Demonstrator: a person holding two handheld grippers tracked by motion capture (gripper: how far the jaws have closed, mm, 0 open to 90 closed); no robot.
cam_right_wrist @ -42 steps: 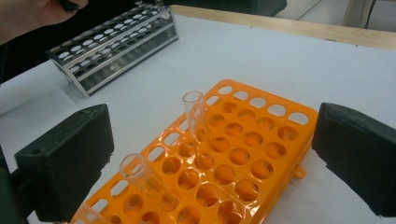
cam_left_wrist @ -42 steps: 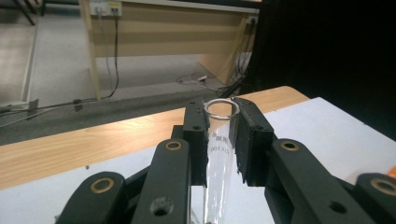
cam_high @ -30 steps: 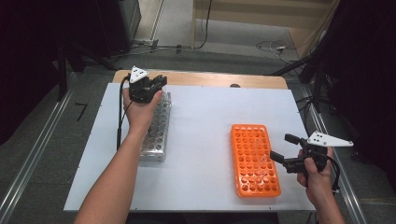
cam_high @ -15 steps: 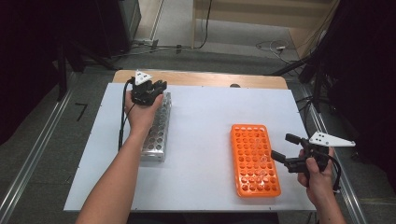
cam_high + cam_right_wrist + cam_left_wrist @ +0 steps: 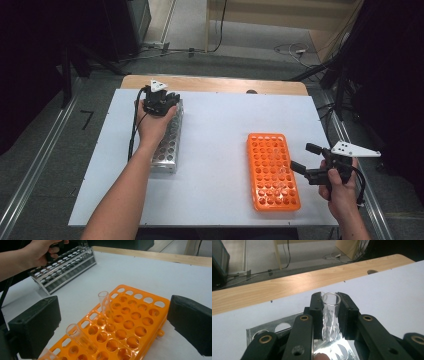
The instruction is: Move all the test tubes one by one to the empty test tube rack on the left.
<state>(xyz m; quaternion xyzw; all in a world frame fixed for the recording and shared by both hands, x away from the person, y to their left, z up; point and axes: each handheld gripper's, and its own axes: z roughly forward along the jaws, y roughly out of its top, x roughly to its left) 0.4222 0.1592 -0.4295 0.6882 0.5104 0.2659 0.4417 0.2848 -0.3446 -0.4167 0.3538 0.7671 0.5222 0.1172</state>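
Observation:
My left gripper (image 5: pixel 331 300) is shut on a clear glass test tube (image 5: pixel 331 312), whose open rim stands between the jaw tips. It hovers over the far end of a metal tube rack (image 5: pixel 167 145), which also lies under the jaws (image 5: pixel 262 330) in the left gripper view. My right gripper (image 5: pixel 301 156) stands open at the right edge of an orange tube rack (image 5: pixel 272 170), with nothing between its pads (image 5: pixel 35 325). Two glass tubes (image 5: pixel 105 305) (image 5: pixel 80 338) lean in holes of the orange rack (image 5: pixel 140 315).
The white table top (image 5: pixel 220 130) stretches bare between the two racks. A wooden strip (image 5: pixel 215 85) runs along the far edge. The metal rack (image 5: pixel 62 267) and the left hand lie across the table in the right gripper view. Cables trail on the floor beyond.
The left gripper with its tube has shifted slightly nearer over the metal rack's far end. The right gripper has stayed in place.

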